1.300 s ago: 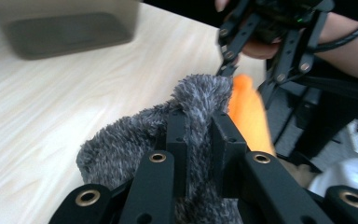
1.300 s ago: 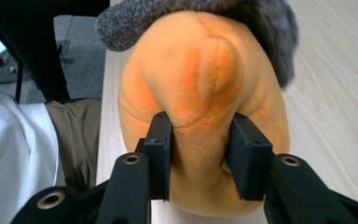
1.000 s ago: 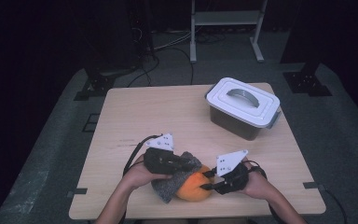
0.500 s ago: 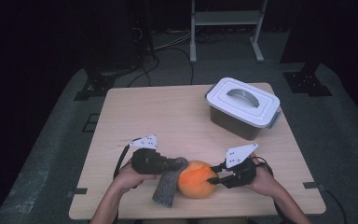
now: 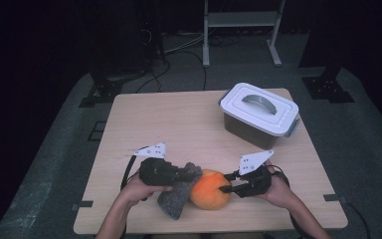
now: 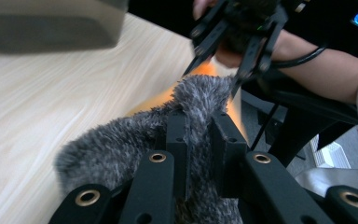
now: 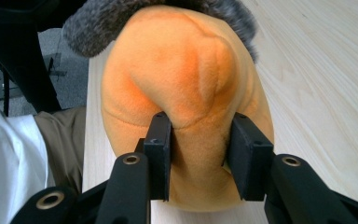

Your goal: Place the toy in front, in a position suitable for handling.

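At the desk's [image 5: 144,124] near edge, about 6 o'clock, the left tool [image 6: 199,140] is clamped on the grey furry cloth [image 5: 178,194]. The right tool [image 7: 199,140] pinches a fold of the orange plush ball [image 5: 209,189], which touches the cloth's 3 o'clock side. A lidded container [image 5: 259,113] stands well apart at 1 o'clock.

Orange plush ball [image 5: 210,189]; grey fuzzy cloth [image 5: 178,196]; white-lidded box [image 5: 259,115].

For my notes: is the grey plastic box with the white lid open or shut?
Shut. The white lid lies flat on the grey plastic box, its grey handle on top, at the wooden table's far right.
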Motion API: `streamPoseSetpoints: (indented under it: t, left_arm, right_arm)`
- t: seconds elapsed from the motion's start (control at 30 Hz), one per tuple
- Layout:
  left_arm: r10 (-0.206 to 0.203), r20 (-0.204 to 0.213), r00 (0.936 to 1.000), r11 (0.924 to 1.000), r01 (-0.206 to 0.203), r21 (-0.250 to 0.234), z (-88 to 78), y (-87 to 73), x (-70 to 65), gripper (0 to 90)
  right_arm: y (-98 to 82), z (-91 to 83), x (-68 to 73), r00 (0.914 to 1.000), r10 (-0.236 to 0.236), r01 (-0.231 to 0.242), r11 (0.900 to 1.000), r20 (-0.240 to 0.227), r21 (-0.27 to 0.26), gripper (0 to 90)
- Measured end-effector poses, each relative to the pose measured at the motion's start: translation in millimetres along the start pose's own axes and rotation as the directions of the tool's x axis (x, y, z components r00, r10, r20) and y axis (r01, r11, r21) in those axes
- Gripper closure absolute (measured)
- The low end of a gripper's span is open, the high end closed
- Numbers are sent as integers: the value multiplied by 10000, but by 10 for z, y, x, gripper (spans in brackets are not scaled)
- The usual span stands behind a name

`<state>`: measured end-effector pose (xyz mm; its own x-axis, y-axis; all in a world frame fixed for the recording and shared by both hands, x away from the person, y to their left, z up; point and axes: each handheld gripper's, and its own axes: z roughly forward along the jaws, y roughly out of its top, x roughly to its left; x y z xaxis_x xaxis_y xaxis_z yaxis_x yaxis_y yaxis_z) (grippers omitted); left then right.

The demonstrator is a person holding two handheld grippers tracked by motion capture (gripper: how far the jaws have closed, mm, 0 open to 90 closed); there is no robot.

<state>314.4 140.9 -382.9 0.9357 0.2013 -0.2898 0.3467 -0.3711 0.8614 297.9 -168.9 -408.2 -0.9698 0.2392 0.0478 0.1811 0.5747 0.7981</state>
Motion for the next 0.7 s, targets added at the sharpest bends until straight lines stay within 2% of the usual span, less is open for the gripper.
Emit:
streamPoseSetpoints:
  t: [0.03, 0.13, 0.2, 0.3, 0.37, 0.47, 0.5, 0.53, 0.7]
  left_arm:
    - [0, 0, 10000, 10000, 0, 0, 0, 0, 0, 791]
    - [498, 109, 9987, 9977, -503, 465, 149, 144, -85, 790]
    - [703, 220, 9973, 9961, -714, 523, 216, 213, -107, 790]
    - [758, 90, 9971, 9948, -763, 669, 248, 247, -108, 790]
    - [741, -109, 9972, 9948, -732, 711, 225, 225, -90, 790]
    - [405, -341, 9986, 9978, -387, 539, 118, 109, -14, 789]
    - [405, -341, 9986, 9978, -387, 539, 118, 109, -14, 789]
    - [183, -354, 9992, 9990, -168, 425, 66, 42, 18, 788]
    - [-67, -398, 9992, 9995, 80, 320, -14, -68, 48, 788]
  right_arm:
    - [0, 0, 0, 10000, 0, 0, 10000, 0, 0, 620]
    - [65, 60, 23, 9999, -127, 127, 9999, 4, 31, 622]
    - [118, 107, 54, 9996, -263, 263, 9996, 51, 57, 624]
    - [124, 105, 51, 9994, -336, 334, 9994, 120, 130, 626]
    - [97, 76, 21, 9997, -205, 204, 9998, 109, 80, 626]
    - [10, 13, -56, 9998, 212, -211, 9997, 64, -118, 625]
    - [10, 13, -56, 9998, 212, -211, 9997, 64, -118, 625]
    - [-18, -21, -82, 9993, 355, -354, 9993, 114, -126, 625]
    - [-44, -43, -110, 9989, 471, -470, 9988, 74, -149, 625]
